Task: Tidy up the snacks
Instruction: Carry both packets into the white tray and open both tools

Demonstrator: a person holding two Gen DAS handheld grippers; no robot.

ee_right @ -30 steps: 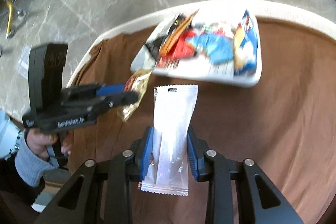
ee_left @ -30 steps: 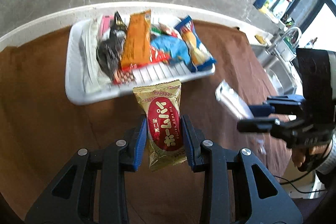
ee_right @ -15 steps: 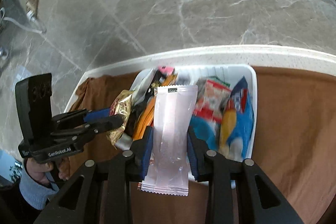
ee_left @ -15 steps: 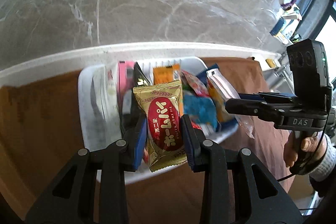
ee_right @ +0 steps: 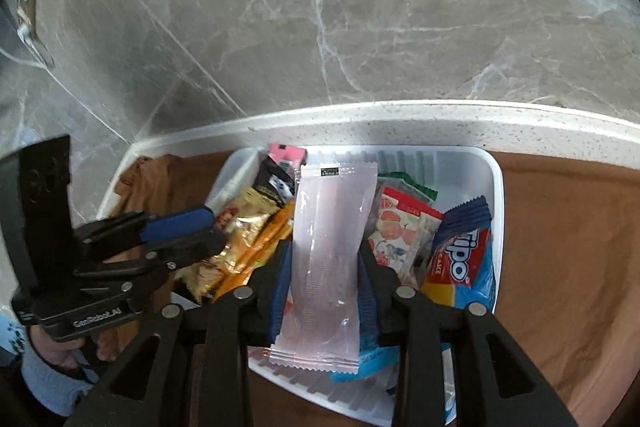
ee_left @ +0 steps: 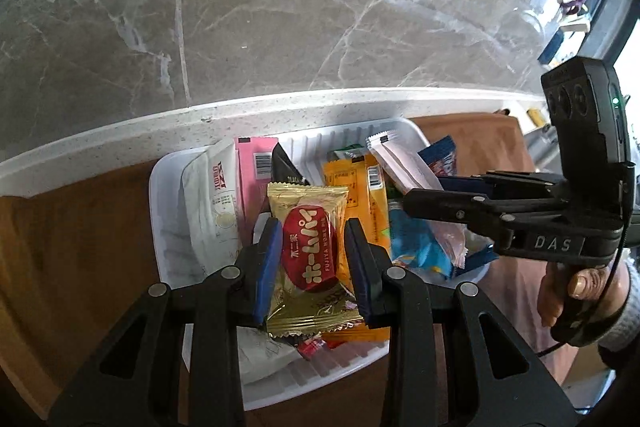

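My left gripper [ee_left: 312,259] is shut on a gold packet with a red oval label [ee_left: 310,259] and holds it above the white tray [ee_left: 160,195]. My right gripper [ee_right: 326,275] is shut on a long pale pink packet [ee_right: 332,251], also held over the tray [ee_right: 496,179]. In the left wrist view the right gripper [ee_left: 420,199] reaches in from the right with the pink packet [ee_left: 412,179]. In the right wrist view the left gripper [ee_right: 200,231] comes from the left with the gold packet [ee_right: 236,227]. The tray holds several snack packets.
The tray sits on a brown cloth [ee_left: 72,227] over a white counter [ee_left: 120,143], against a grey marble wall [ee_left: 280,7]. In it lie an orange packet [ee_left: 360,187], a blue packet [ee_right: 460,259], a white packet [ee_left: 212,211] and a pink one [ee_left: 252,171].
Both grippers have moved forward with their packets, from above the brown cloth in front of the tray to above the snacks in the tray. Both stay shut.
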